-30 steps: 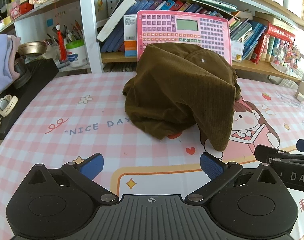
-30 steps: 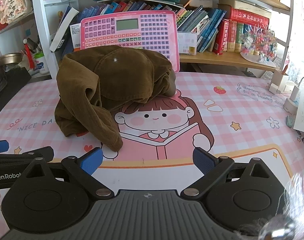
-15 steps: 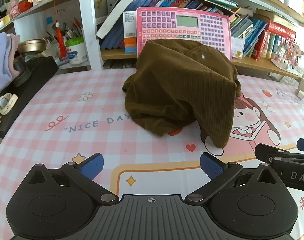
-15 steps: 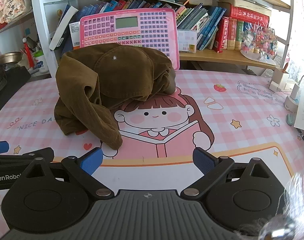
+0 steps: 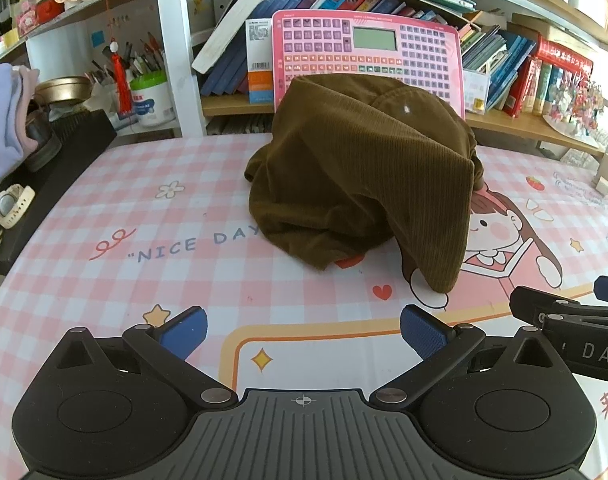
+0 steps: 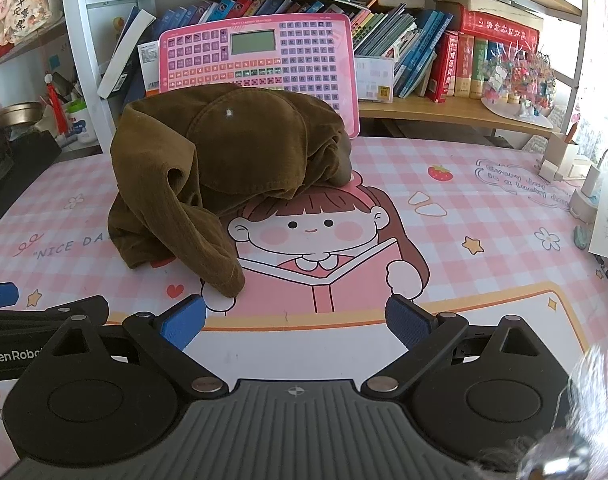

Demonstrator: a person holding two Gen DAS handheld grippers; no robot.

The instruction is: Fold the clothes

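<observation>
The left wrist view shows the left tool (image 5: 303, 326) at the bottom of the frame, its blue pads spread wide and nothing held between them. In the centre of the frame a brown corduroy garment (image 5: 359, 176) lies in a rumpled heap on the tabletop (image 5: 116, 216), which is covered by a pink checked mat printed with a cartoon girl. One sleeve-like end (image 5: 439, 256) hangs down toward the lower right of the heap and rests on the mat; it is the part nearest both tools, so it is judged the likeliest first hold. At the right edge of this frame, part of the right tool is seen, set just beside the left one.

In the right wrist view, the right tool (image 6: 295, 320) is likewise spread apart and empty at the bottom of the frame. The garment (image 6: 232, 160) sits in the centre left, and its trailing end (image 6: 220, 268) lies near the left blue pad (image 6: 184, 322) without touching it. Behind the heap, a pink toy keyboard (image 6: 260, 56) is propped against the bookshelf (image 6: 423, 108), and the garment's far side appears to lean close to it.

Both tools are held low, side by side, and pointed at the heap, which suggests an approach rather than a fold. No fold is judged done yet; the garment must first be drawn out flat.
</observation>
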